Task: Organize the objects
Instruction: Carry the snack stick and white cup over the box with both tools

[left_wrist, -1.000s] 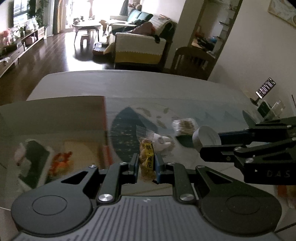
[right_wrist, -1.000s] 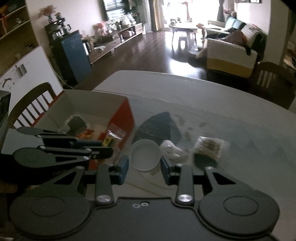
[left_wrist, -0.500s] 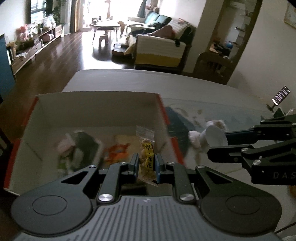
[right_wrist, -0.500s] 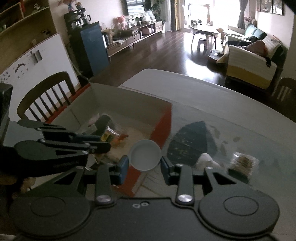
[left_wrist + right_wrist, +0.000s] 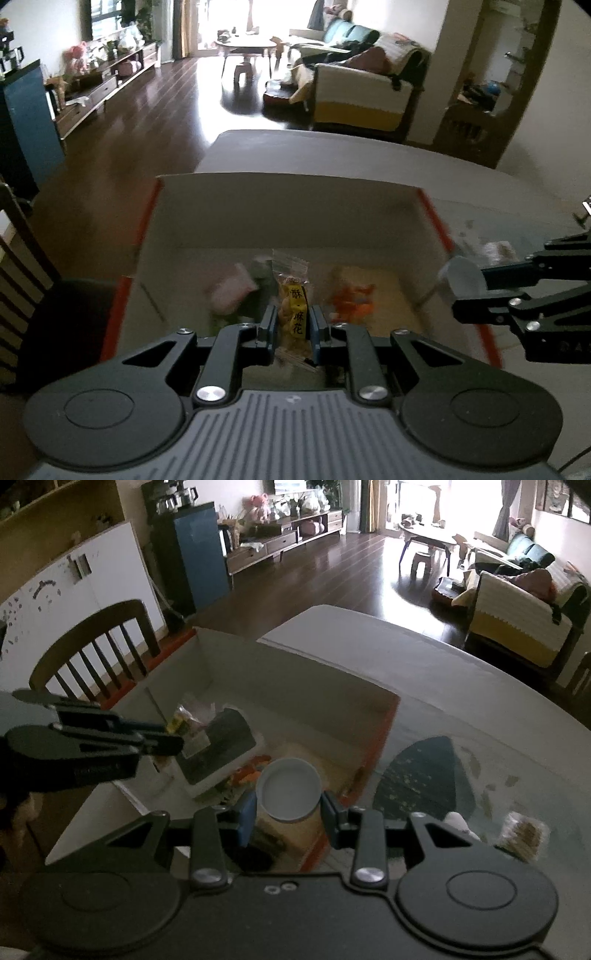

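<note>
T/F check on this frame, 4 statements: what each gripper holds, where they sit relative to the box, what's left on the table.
1. The left gripper is shut on a yellow snack packet. True.
2. The right gripper is open and holds nothing. False: it clamps a white round cap.
3. The box contains no items. False: several items lie inside.
4. A wrapped snack lies on the table outside the box. True.

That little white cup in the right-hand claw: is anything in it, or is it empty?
Empty, as far as it shows. The white cup, clamped by the right gripper, faces the camera, and only bare white inside is visible.
</note>
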### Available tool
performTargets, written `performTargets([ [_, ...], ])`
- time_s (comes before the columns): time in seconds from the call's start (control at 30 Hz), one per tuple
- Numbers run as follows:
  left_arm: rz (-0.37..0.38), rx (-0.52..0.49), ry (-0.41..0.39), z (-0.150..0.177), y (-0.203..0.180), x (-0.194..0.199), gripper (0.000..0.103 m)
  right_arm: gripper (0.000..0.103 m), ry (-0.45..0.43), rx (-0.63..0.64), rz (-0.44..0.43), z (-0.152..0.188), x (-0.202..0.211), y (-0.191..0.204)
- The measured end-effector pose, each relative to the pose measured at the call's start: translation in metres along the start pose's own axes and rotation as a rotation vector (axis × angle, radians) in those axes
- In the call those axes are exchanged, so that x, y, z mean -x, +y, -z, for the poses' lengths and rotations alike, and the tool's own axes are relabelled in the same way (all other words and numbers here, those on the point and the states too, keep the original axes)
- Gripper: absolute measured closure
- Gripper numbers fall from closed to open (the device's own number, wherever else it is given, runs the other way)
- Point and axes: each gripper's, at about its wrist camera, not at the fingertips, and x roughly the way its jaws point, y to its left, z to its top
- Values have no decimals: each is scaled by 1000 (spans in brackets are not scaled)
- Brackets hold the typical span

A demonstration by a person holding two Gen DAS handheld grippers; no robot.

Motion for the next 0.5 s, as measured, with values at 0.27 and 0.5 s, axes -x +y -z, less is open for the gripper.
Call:
performTargets([
  [0.27,-62,15,28,-1,21,-20,86,66,52,52,13,-9,-35,15],
  [0.5,-119,-14,71,-1,22,-40,86,66,117,79,70,-6,-62,17],
])
